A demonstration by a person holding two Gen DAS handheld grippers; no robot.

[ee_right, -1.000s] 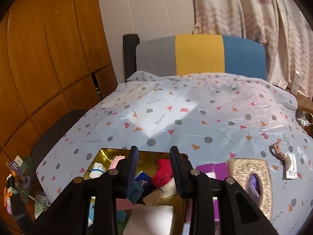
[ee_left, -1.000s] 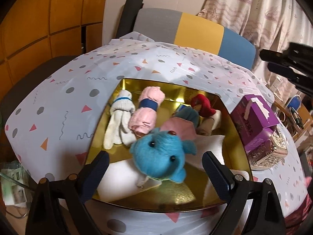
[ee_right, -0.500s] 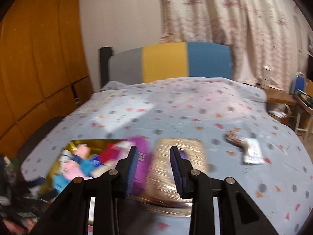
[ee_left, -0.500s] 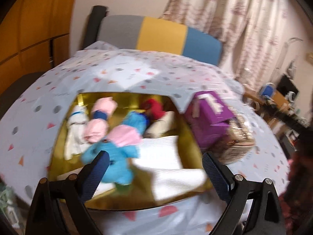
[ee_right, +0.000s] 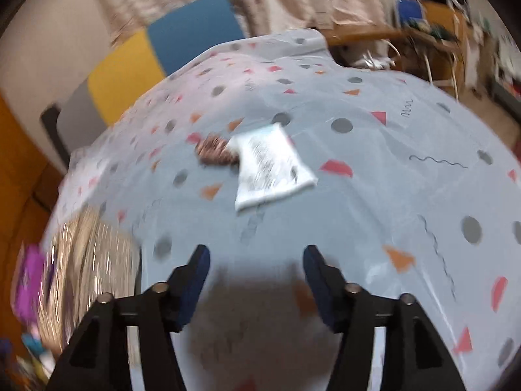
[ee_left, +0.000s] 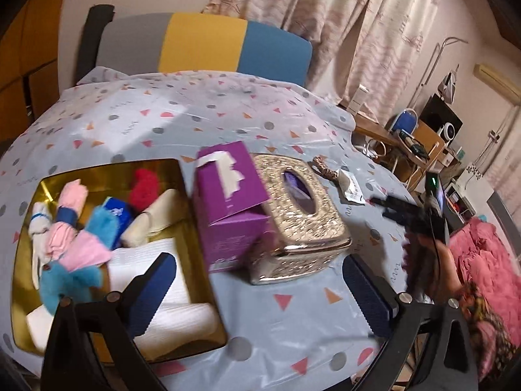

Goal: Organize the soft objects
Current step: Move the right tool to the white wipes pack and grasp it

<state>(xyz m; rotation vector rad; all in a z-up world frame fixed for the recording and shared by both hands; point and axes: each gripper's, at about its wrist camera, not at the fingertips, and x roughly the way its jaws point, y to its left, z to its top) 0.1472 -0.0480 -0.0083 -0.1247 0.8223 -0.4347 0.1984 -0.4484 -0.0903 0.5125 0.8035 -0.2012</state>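
While its jaws have just been opening, the right gripper (ee_right: pixel 255 270) hangs with nothing between them above the patterned tablecloth (ee_right: pixel 358 202). Ahead lies a flat white packet (ee_right: pixel 270 169), long axis running away from the tool and tilted slightly leftward, touching a small brown braided item (ee_right: pixel 213 151) at its far left corner. The left gripper (ee_left: pixel 257 290) stands spread wide and empty — its jaws too have just widened. Beyond it, a gold tissue-box cover (ee_left: pixel 299 208) leans against a purple carton (ee_left: pixel 228 195). Left of these, the gold tray (ee_left: pixel 29 192) holds a blue plush toy (ee_left: pixel 75 270), rolled pink and white cloths, a red piece and folded white towels (ee_left: pixel 169 299).
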